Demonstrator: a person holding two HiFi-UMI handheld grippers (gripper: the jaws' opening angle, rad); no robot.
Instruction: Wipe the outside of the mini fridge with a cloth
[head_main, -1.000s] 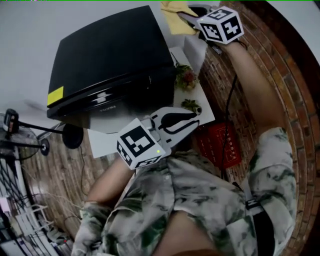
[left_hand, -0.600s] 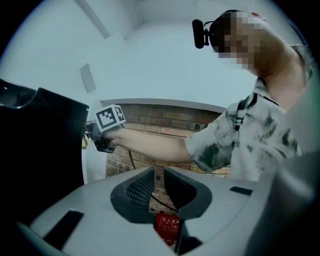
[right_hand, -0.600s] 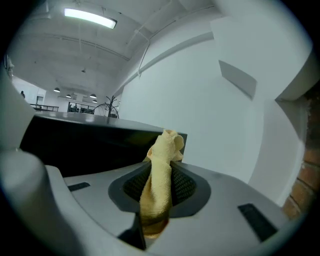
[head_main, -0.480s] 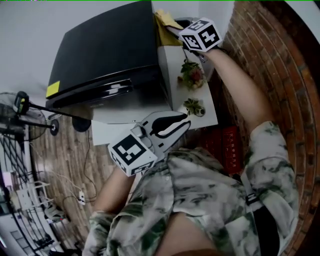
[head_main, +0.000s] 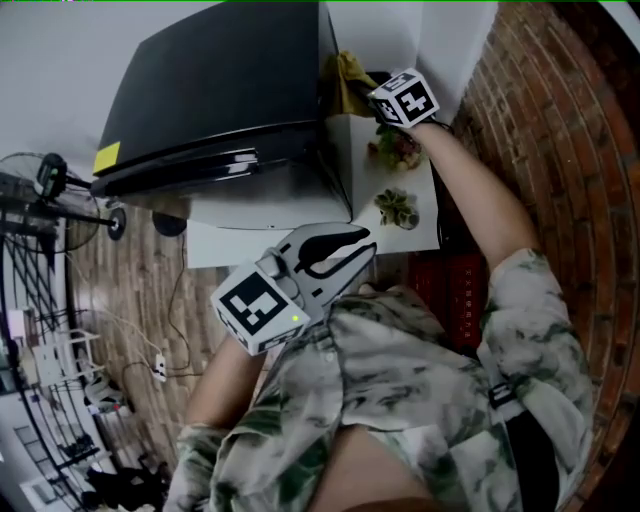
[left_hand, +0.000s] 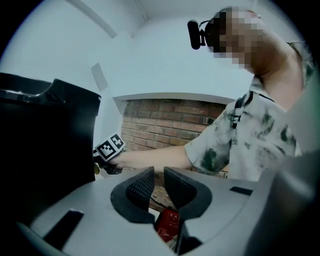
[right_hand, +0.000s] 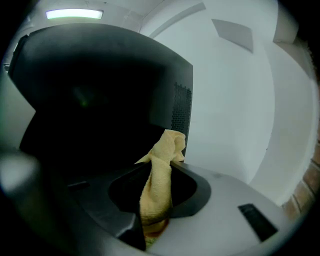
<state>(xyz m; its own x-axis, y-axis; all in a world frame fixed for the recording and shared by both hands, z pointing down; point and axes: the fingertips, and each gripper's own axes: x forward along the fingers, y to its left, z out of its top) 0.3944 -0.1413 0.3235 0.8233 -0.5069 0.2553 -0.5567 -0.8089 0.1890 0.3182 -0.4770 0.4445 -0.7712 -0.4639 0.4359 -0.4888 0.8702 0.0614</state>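
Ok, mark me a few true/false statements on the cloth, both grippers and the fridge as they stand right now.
1. The right gripper is clamped on the yellow cloth. True.
2. The left gripper holds a second cloth. False: its jaws are close together with nothing between them.
3. The cloth lies flat on top of the mini fridge. False: it is held up beside the fridge's side panel.
4. Two small potted plants stand on the white surface next to the fridge. True.
5. The fridge is white. False: it is black.
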